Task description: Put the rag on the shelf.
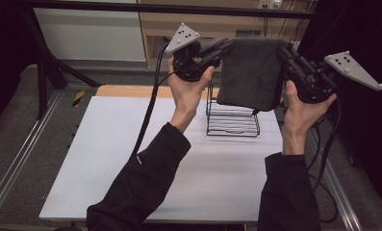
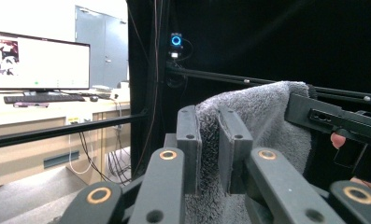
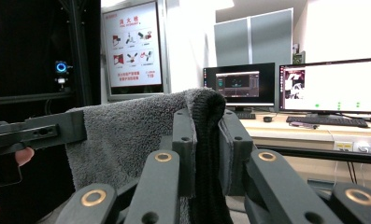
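High view: both tongs clamp the grey towel's level top edge, towel hanging down.

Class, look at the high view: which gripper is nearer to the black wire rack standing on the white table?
Left, narrowly and judged by picture position only. The left gripper clamps the grey towel's corner up-left of the black wire rack; the right gripper clamps the opposite corner, up-right and farther out.

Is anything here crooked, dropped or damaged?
Nothing stands out. The grey towel hangs between the left hand-held gripper and the right hand-held gripper, each clamped on a top corner, above the upright wire rack on the white table.
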`<state>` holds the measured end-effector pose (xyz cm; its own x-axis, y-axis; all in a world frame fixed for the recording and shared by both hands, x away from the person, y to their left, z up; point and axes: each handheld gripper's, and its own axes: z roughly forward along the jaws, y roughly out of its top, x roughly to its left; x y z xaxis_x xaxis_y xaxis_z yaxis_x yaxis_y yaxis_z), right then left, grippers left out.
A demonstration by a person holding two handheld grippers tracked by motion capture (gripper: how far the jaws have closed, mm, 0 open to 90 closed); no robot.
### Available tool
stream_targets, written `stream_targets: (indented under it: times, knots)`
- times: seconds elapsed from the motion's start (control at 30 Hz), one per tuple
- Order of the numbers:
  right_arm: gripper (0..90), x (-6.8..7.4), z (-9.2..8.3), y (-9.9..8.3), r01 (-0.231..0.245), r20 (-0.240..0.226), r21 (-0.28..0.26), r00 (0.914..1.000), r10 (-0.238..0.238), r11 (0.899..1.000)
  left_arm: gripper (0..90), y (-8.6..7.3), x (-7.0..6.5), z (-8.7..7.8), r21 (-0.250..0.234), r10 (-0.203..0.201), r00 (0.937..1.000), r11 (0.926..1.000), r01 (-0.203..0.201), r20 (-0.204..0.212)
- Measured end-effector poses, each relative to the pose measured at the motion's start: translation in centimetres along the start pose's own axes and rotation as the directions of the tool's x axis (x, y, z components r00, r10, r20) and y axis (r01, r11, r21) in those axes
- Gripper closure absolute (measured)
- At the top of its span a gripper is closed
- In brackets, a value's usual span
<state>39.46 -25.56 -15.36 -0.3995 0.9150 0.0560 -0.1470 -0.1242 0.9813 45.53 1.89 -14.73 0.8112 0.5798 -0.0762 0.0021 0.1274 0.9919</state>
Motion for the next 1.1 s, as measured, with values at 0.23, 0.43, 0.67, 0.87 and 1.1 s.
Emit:
stream_targets:
  times: [0.23,0.43,0.67,0.87,1.1]
  knots:
    - [79.7,-0.5,1.4,0.5,0.005,0.005,-0.008,1.0,-0.005,1.0,80.4,1.0,0.8,0.8,0.001,-0.012,0.9999,0.9999,0.012,-0.009]
    - [79.7,-0.8,2.5,1.3,0.007,0.005,-0.012,1.0,-0.007,1.0,80.4,1.9,1.3,1.2,-0.013,-0.018,0.9997,0.9998,0.018,-0.016]
    - [79.8,-1.0,3.8,2.6,0.019,0.01,-0.02,0.9998,-0.018,1.0,80.4,3.3,1.6,1.9,-0.026,-0.01,0.9994,0.9996,0.009,-0.033]
    - [79.8,-1.6,4.9,3.1,0.013,0.015,-0.024,0.9998,-0.013,1.0,80.4,3.8,2.0,2.5,-0.023,0.003,0.9989,0.9997,-0.004,-0.046]
    - [79.9,-2.3,6.3,2.7,0.017,0.015,-0.033,0.9998,-0.017,0.999,80.5,3.9,2.6,3.2,-0.024,0.001,0.9981,0.9997,-0.002,-0.062]
